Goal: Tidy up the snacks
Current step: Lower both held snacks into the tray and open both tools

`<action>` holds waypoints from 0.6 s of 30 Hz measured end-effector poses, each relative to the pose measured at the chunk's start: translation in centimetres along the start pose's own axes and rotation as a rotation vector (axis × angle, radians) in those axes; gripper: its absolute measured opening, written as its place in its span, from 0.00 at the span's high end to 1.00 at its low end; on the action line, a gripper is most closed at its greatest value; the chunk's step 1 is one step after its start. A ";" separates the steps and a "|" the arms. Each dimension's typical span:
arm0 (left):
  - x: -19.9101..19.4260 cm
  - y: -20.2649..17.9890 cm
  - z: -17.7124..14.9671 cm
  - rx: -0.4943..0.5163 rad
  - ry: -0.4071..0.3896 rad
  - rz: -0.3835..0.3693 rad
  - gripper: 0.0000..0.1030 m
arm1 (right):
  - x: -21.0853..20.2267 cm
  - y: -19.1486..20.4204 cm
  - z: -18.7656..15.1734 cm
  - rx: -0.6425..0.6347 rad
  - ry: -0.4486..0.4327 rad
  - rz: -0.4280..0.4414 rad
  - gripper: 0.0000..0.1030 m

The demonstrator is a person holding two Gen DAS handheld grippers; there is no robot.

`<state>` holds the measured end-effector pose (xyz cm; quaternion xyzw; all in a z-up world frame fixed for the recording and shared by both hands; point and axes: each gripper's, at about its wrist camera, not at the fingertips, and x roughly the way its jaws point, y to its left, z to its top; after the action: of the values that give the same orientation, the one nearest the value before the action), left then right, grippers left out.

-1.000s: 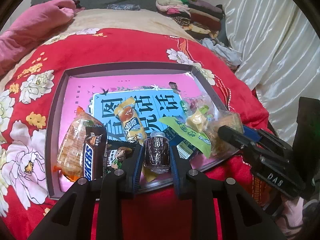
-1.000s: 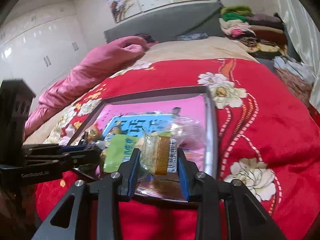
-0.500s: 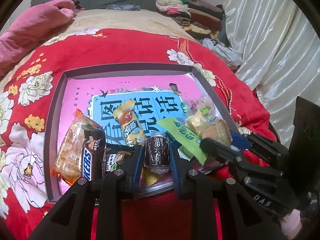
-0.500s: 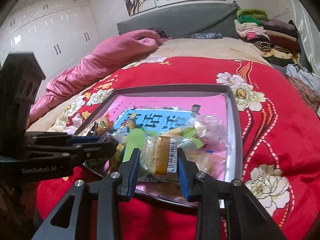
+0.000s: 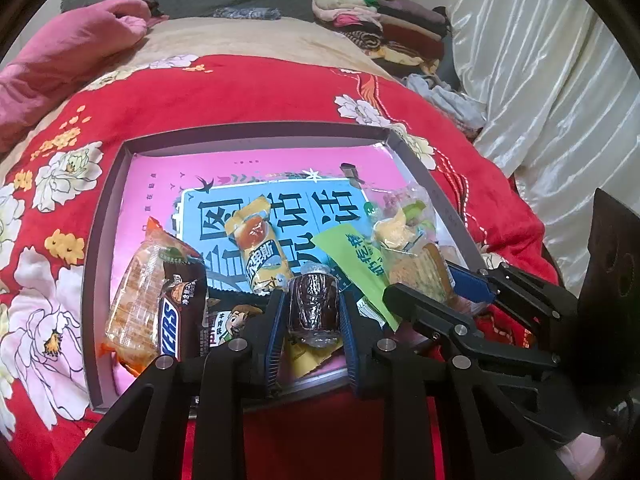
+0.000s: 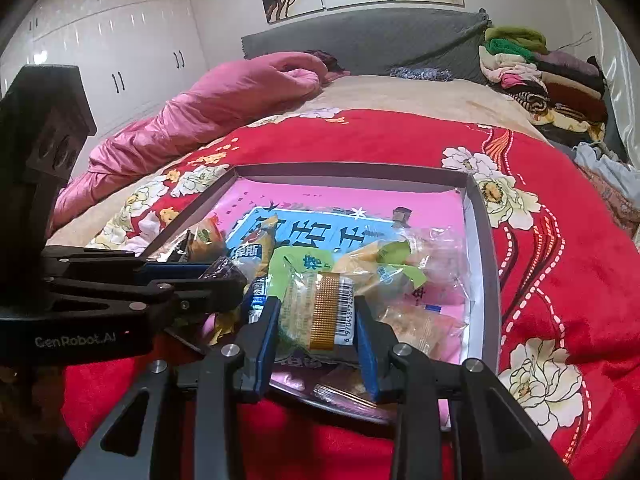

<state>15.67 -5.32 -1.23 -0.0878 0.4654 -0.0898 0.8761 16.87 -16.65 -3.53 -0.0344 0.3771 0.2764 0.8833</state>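
Right gripper (image 6: 316, 316), clamping biscuit packet (image 6: 316, 308), shifted toward left gripper (image 5: 312, 316), which pinches jelly cup (image 5: 314, 308); tray (image 5: 256, 136) at 12 o'clock.

Red floral blanket (image 5: 248, 92) on bed; pink quilt (image 6: 224, 108) bunched; folded clothes (image 6: 536, 76) stacked; white curtain (image 5: 560, 92).

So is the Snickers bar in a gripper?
No, the Snickers bar lies in the tray, while the left gripper holds a small dark jelly cup.
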 end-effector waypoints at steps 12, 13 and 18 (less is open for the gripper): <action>0.2 -0.2 0.0 0.002 0.007 0.002 0.73 | 0.0 -0.5 0.0 0.005 -0.006 -0.030 0.65; 0.3 -0.2 0.0 0.002 0.006 0.002 0.73 | 0.0 -0.5 0.0 0.007 -0.007 -0.027 0.65; 0.3 -0.2 0.0 0.003 0.008 0.004 0.74 | -0.1 -0.8 0.0 0.016 -0.011 -0.043 0.65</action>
<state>15.83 -5.62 -1.43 -0.0852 0.4688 -0.0891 0.8747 17.25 -17.36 -3.56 -0.0338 0.3738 0.2546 0.8912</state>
